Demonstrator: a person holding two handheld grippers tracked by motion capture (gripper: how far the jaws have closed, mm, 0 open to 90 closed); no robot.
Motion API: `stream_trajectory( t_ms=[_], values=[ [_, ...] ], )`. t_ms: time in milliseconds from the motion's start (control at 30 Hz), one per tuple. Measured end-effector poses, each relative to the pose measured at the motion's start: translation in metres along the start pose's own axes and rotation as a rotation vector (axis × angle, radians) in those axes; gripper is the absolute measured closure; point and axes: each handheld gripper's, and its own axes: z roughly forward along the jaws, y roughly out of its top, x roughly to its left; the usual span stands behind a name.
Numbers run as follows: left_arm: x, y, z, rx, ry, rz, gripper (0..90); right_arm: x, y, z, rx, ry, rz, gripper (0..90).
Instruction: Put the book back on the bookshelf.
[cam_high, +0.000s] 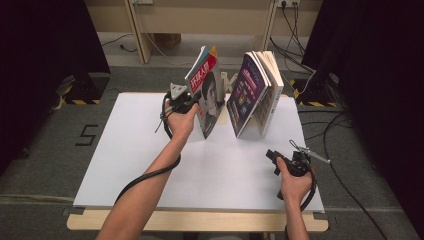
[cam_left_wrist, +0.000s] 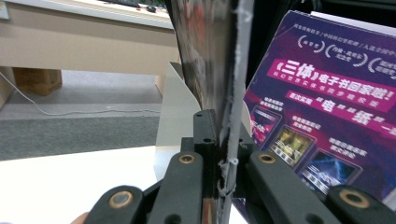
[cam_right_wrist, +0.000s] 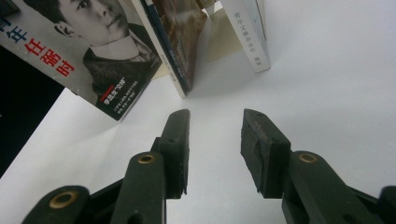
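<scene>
Your left tongs (cam_high: 192, 102) are clamped on the edge of the magazine with the face on its cover (cam_high: 209, 95). In the left gripper view you can see that thin edge (cam_left_wrist: 227, 93) squeezed tight between the two black jaws. The magazine stands tilted on the white worktop (cam_high: 150, 150), with its bottom corner touching the worktop and its top leaning away from you. Your left hand (cam_high: 181, 120) holds the tongs just beside the magazine's left side. To the right of it stands a purple magazine (cam_high: 246, 92), and it leans against a thick book with pale pages (cam_high: 270, 92). There is a small gap between the face magazine and the purple one at the bottom. In the left gripper view the purple cover (cam_left_wrist: 327, 116) is very close, just to the right of the jaws. A pale stand (cam_left_wrist: 175, 112) shows behind the held magazine. Your right tongs (cam_high: 271, 155) are apart, and nothing is between them. Your right hand (cam_high: 295, 180) holds them low over the near right part of the worktop, well away from the books. In the right gripper view the two jaws stand open over the bare white top, and they point toward the face magazine (cam_right_wrist: 93, 56) and the books beyond it.
</scene>
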Motion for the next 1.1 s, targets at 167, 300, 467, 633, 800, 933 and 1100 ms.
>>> stream_trajectory(
  t_ms=[167,300,467,633,800,933,1100],
  values=[
    [0.000,0.005,0.006,0.012,0.014,0.033,85.7,0.000,0.000,0.000,0.001,0.001,0.003,62.6],
    [0.001,0.005,0.008,0.036,0.018,0.069,83.4,-0.001,0.000,0.000,0.003,0.002,0.004,62.5],
    [0.001,0.003,0.006,0.026,0.014,0.068,80.2,-0.001,0.001,-0.002,-0.008,-0.001,-0.007,62.5],
    [0.003,0.000,0.004,0.025,-0.002,0.041,72.4,-0.001,0.000,-0.002,-0.003,0.001,0.002,62.5],
    [0.002,0.001,-0.002,0.020,-0.015,0.019,58.8,0.000,0.001,-0.002,-0.003,-0.002,0.009,62.5],
    [0.001,0.002,-0.008,0.022,-0.023,0.014,51.3,-0.001,0.001,-0.003,-0.006,-0.003,0.010,62.5],
    [0.003,0.001,-0.016,0.033,-0.022,0.010,45.7,-0.001,0.001,-0.003,-0.010,-0.004,0.000,62.5]
  ],
)
